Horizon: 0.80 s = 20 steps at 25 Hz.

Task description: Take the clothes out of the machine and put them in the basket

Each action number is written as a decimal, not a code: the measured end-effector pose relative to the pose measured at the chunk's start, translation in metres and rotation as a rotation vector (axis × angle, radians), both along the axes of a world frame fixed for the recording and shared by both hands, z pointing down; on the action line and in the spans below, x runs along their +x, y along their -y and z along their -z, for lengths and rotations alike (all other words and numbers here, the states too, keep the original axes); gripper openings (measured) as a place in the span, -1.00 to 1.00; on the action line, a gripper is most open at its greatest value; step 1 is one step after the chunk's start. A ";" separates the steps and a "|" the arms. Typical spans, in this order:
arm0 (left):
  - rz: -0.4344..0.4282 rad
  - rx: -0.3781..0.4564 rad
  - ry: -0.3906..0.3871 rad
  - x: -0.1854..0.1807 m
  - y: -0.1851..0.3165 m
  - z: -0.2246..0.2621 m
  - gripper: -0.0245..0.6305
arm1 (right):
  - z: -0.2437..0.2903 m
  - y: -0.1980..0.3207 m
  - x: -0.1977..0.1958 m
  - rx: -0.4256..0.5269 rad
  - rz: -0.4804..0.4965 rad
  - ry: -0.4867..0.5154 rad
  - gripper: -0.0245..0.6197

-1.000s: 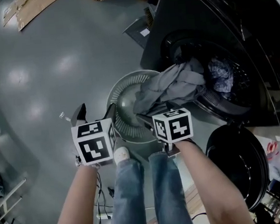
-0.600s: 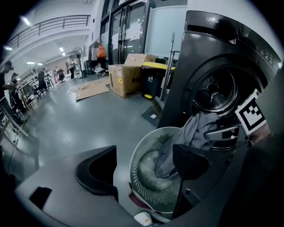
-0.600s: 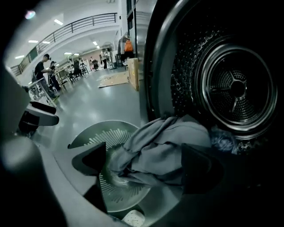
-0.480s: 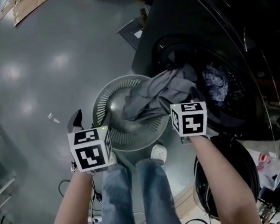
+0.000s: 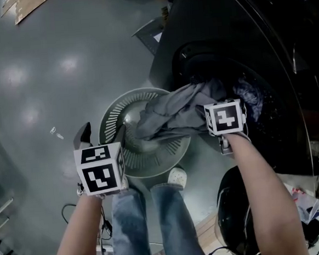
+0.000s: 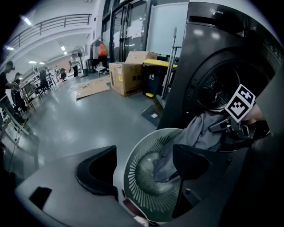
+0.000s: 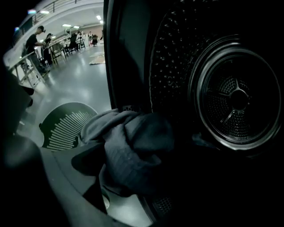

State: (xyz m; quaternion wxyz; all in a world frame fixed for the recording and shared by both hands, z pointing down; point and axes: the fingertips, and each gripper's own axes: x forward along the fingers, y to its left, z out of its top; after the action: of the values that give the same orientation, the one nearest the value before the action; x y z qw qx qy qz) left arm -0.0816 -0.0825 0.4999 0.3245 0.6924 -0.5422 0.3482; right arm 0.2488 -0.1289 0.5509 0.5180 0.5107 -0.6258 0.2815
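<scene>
A grey garment (image 5: 169, 115) hangs out of the black washing machine's (image 5: 224, 36) round opening, and its lower end lies in the grey slotted basket (image 5: 106, 120) on the floor. Deeper in the drum lies a blue patterned cloth (image 5: 250, 92). My right gripper (image 5: 216, 117) is at the opening, over the garment's upper part. In the right gripper view the garment (image 7: 128, 146) bunches between its wide-set jaws, the right one lost in the dark. My left gripper (image 5: 102, 135) hangs open over the basket's (image 6: 133, 155) near left rim, holding nothing.
The machine's round door (image 5: 237, 211) stands open at the lower right. The person's legs and white shoes (image 5: 177, 176) are just in front of the basket. Cables (image 5: 104, 227) lie on the floor. Cardboard boxes (image 6: 133, 77) and people stand far back.
My right gripper has swung right, from the basket's near rim to the machine's opening. The left gripper has sunk slightly. The garment still drapes from drum to basket.
</scene>
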 end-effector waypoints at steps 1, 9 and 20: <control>-0.004 0.001 0.002 0.002 0.002 -0.002 0.28 | -0.007 -0.001 0.001 -0.037 0.016 -0.009 0.69; -0.023 0.003 0.003 0.018 0.012 -0.011 0.28 | -0.045 0.005 0.010 -0.137 -0.019 0.051 0.68; -0.020 -0.008 0.012 0.013 0.004 -0.017 0.28 | -0.026 -0.001 0.025 -0.156 0.098 -0.208 -0.66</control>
State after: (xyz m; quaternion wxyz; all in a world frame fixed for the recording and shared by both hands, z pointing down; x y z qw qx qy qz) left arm -0.0685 -0.0866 0.5173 0.3206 0.6944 -0.5358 0.3577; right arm 0.2740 -0.1282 0.5769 0.6314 0.4642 -0.5689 0.2494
